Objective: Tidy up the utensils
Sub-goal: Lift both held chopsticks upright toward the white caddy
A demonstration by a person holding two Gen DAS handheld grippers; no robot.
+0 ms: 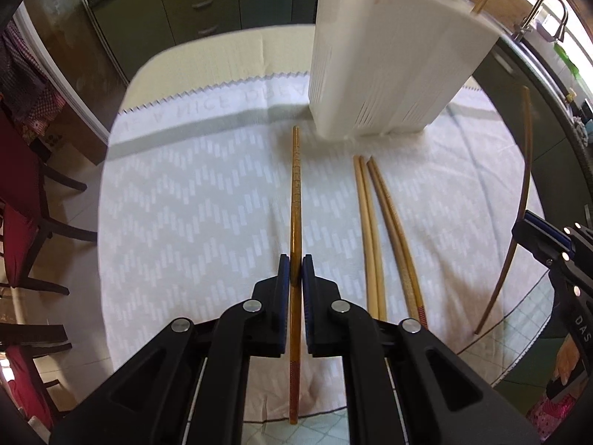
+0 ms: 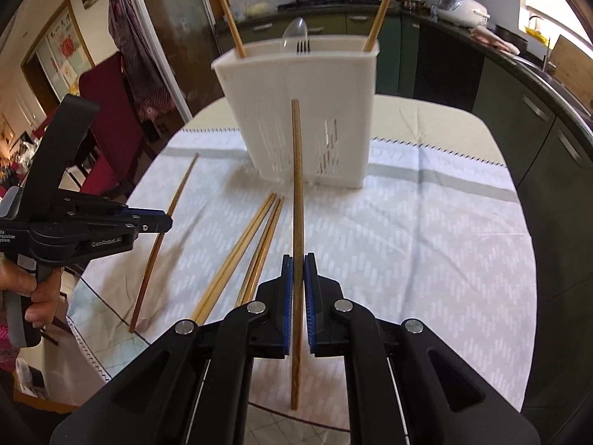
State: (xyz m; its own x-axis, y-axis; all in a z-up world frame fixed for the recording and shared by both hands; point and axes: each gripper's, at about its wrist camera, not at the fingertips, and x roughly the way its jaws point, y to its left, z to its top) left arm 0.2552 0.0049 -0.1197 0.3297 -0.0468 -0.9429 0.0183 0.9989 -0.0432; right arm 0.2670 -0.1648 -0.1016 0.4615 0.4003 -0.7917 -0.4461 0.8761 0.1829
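Done: two wooden chopsticks (image 2: pixel 230 18), a spoon and a fork are seen inside the white slotted plastic holder (image 2: pixel 300 111).
Left gripper (image 1: pixel 295 270): closed on a patterned brown chopstick (image 1: pixel 295 185).
Right gripper (image 2: pixel 297 270): closed on a dark wooden chopstick (image 2: pixel 296 170).
Left: four pale chopsticks (image 1: pixel 374 230) lie on the white tablecloth (image 1: pixel 185 204).

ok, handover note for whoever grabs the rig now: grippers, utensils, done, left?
Left gripper: jaws shut on a golden chopstick.
Right gripper: jaws shut on a brown chopstick.
White caddy stands on the tablecloth.
Done: two chopsticks, a spoon and a fork sit in it.
Left: both held sticks, plus four loose chopsticks on the cloth.
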